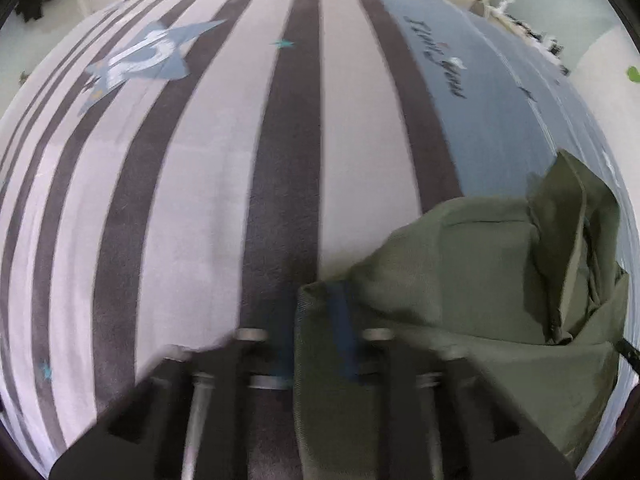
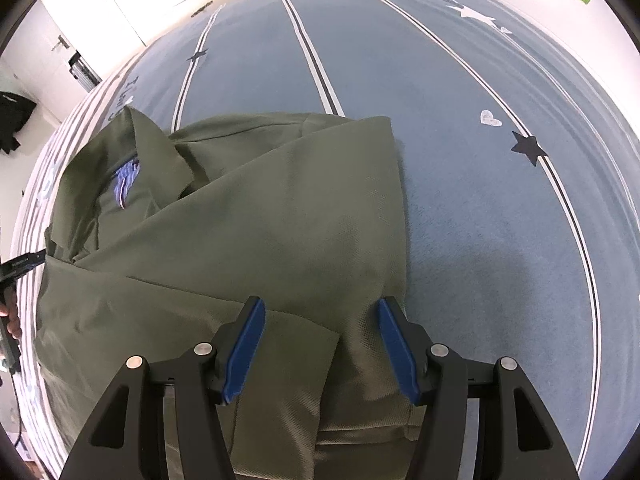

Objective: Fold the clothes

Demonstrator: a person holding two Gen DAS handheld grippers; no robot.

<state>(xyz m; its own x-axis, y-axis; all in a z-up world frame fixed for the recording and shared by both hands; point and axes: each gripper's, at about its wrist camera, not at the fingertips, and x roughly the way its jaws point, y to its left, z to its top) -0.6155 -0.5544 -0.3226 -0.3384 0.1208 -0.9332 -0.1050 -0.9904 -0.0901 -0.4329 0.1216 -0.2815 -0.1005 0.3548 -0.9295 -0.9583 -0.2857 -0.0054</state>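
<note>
An olive green collared shirt [image 2: 256,216] lies partly folded on the bed, one side flap laid over its front. A blue striped label [image 2: 126,184] shows inside the collar. My right gripper [image 2: 322,344] hovers open over the shirt's lower part, its blue fingers [image 2: 248,344] spread with nothing pinched. In the blurred left wrist view, my left gripper [image 1: 312,312] has its jaws drawn close on the edge of the shirt [image 1: 460,288], and cloth drapes over the right finger. The left gripper's black tip [image 2: 28,264] also meets the shirt's left edge in the right wrist view.
The bedspread has a blue half with stars and thin lines [image 2: 460,200] and a half with grey and pale stripes [image 1: 180,200]. White wardrobe doors [image 2: 120,4] stand beyond the bed. Dark clothing [image 2: 12,120] lies on the floor at left. A hand [image 2: 10,316] holds the left gripper.
</note>
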